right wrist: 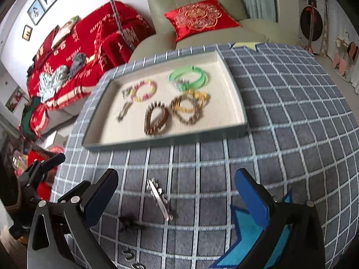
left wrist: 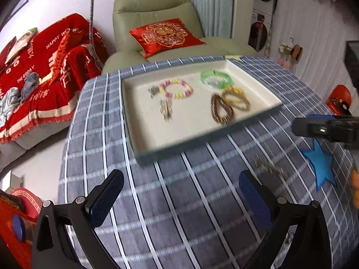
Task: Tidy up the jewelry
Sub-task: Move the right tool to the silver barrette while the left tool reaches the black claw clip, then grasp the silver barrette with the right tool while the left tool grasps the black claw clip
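A silver clip (right wrist: 158,198) is lying on the checked cloth (right wrist: 280,103), outside the tray (right wrist: 233,83), and it looks like the next piece to go in. Judging by its look, it is light, thin and stiff, with a smooth metal bar and small jagged ornaments along 1 edge. It is probably sitting nearly flat on the cloth, so the pads may be sliding over it rather than catching it. The surest hold is likely across the narrow width near the middle of the bar, pressing down slightly into the soft cloth. A pinch on the ornaments could bend them.

The right gripper (right wrist: 176,182) is hovering with its jaws wide apart, empty, and the clip is lying just ahead and between the 2 fingers, slightly nearer the left one, its long axis running roughly along the reach. A small dark item (right wrist: 129,223) is sitting near the clip, too blurred to identify.

The left gripper (left wrist: 180,185) is also hanging open and empty over the cloth, with the clip (left wrist: 268,167) off to its right, beyond its right finger.

The tray is holding bracelets (right wrist: 186,109) and a few small clips (right wrist: 123,112) already.
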Motion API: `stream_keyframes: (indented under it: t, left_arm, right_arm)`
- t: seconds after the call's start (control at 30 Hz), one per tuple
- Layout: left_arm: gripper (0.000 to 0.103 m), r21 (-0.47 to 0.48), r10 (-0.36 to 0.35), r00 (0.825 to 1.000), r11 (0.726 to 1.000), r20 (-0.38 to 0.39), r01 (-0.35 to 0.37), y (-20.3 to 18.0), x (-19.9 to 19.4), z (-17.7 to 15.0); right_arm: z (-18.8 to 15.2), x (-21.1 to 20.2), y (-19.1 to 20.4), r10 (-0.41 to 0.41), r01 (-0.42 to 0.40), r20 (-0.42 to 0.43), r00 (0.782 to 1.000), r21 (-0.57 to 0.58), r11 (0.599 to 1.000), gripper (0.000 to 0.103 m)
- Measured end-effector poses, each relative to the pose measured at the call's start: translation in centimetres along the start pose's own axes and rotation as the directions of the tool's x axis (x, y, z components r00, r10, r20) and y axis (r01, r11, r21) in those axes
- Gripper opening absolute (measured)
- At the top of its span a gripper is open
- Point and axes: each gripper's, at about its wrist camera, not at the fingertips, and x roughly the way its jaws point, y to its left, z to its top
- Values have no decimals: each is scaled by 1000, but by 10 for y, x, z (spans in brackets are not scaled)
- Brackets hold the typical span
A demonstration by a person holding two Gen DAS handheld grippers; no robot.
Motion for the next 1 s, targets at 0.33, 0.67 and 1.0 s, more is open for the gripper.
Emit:
stream_keyframes:
  t: [0.33, 0.67, 1.0]
  left_arm:
    - [103, 58, -90, 995, 994, -34, 92, -24, -15, -47]
    - [103, 118, -125, 991, 985, -48, 130, -47, -19, -55]
    - [103, 142, -139, 988, 979, -62, 146, -65, -8, -49]
  right_arm:
    - [-28, 11, 17, -39, 30, -69, 997, -120, 992, 92]
    - [-35, 33, 29, -71, 42, -128, 989, -217, 975, 53]
    - [-38, 39, 42, -148, 106, -108, 983, -320, 941, 31]
